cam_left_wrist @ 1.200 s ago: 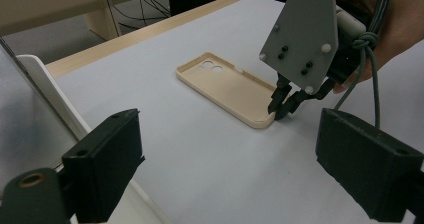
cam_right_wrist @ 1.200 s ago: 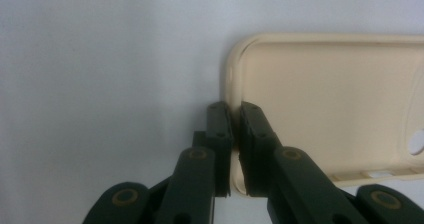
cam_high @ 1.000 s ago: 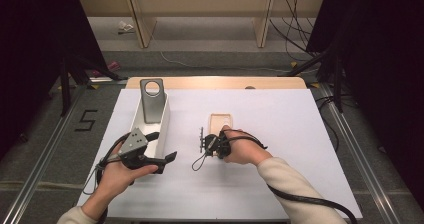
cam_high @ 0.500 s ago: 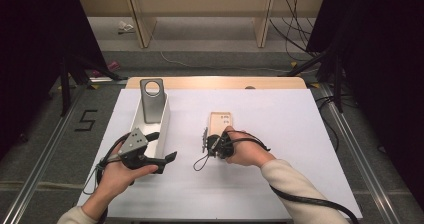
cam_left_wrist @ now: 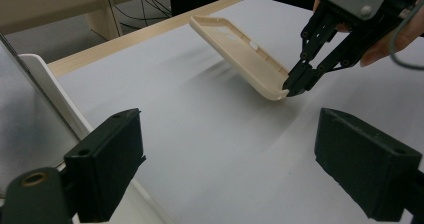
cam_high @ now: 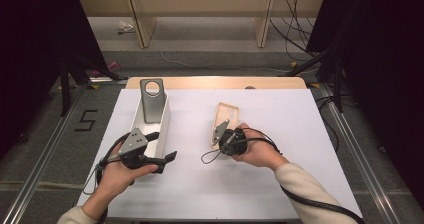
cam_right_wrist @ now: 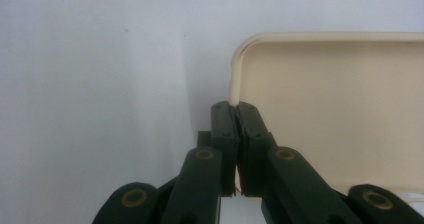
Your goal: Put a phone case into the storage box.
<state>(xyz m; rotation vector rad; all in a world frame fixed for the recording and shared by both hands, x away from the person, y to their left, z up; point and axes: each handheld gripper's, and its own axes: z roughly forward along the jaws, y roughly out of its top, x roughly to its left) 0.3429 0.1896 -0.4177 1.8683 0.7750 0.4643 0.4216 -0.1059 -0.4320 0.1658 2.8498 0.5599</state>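
A beige phone case [cam_high: 225,115] is tilted, its far end up and off the white table top [cam_high: 280,129]. My right gripper [cam_high: 216,142] is shut on the case's near rim, at a corner. In the right gripper view the jaws [cam_right_wrist: 235,107] pinch the thin rim of the case [cam_right_wrist: 340,114]. The left gripper view shows the raised case [cam_left_wrist: 240,54] casting a shadow, with the right gripper [cam_left_wrist: 290,87] on its low corner. My left gripper [cam_high: 161,146] sits at the near end of a white box [cam_high: 164,125], open, with nothing between its jaws [cam_left_wrist: 235,139].
A grey metal plate with a round hole [cam_high: 151,101] leans in the far end of the white box. The table's wooden far edge [cam_high: 215,82] lies beyond. Black stands and cables flank both sides on the floor.
The right gripper has risen and shifted away from me with the case, which lay flat before and now tilts off the table. The left hand has stayed put.
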